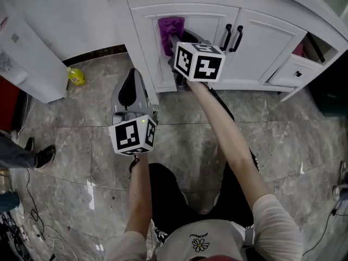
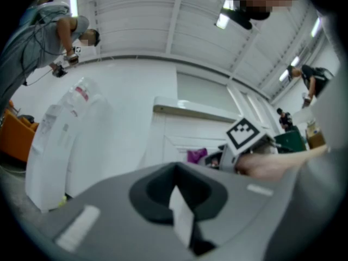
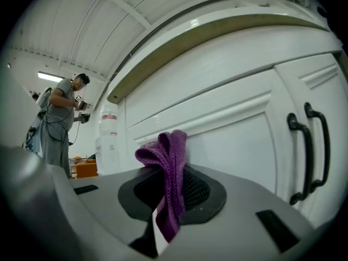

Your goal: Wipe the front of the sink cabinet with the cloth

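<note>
The right gripper has its fingers pinched on a bunched purple knitted cloth, with only a narrow fold caught and the rest standing up in a loose tuft. The cloth sits high on the left door of the white panelled sink cabinet. It looks pressed to the panel, though neither view settles whether it is truly touching.

The left gripper hangs lower, above the grey marble floor, with its fingers drawn together on nothing.

The main risk is the thin grip: drag across the painted panel could tug the fold out and drop the cloth. With so small a wad in front, the hard fingers might meet the door and scuff it, or the wipe might leave broad strips untouched. A sweep to the right could also snag the tuft on the black curved door handles
</note>
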